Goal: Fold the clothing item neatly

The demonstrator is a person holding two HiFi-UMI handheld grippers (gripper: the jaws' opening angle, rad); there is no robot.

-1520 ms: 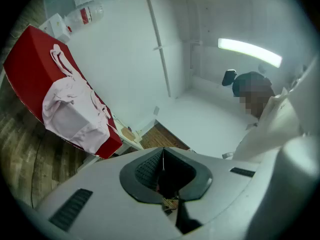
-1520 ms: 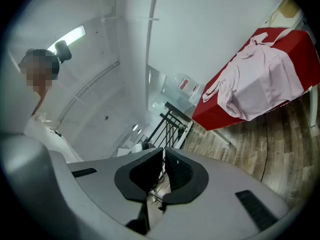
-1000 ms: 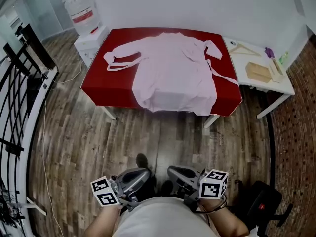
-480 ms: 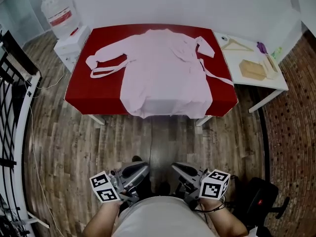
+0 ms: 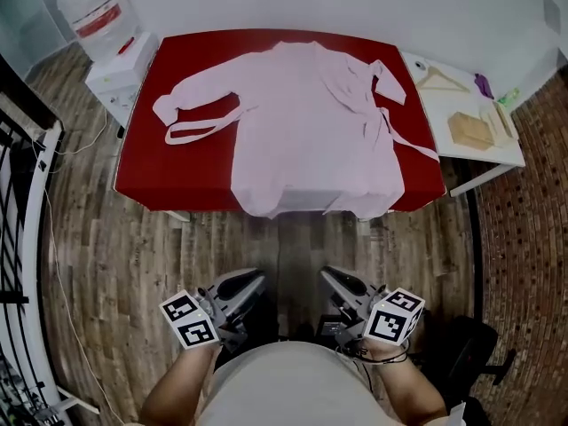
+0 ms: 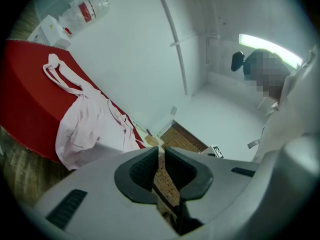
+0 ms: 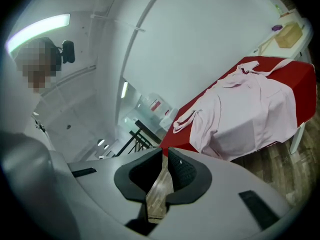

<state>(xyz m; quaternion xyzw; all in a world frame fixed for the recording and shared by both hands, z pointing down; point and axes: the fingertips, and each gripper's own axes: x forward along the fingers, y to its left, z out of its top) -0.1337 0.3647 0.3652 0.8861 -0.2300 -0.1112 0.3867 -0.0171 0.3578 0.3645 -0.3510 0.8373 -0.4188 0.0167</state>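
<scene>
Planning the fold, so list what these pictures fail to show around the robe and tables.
- Head view: small items on the white side table are too small to identify.
- Head view: the water bottle is cut off by the top edge.
- Left gripper view: the left gripper's body hides the robe's hem.

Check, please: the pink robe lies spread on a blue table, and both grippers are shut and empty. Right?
Wrong colour: the head view shows a red table, not blue. The pink robe lies spread on it; the left gripper and right gripper are shut and empty.
</scene>
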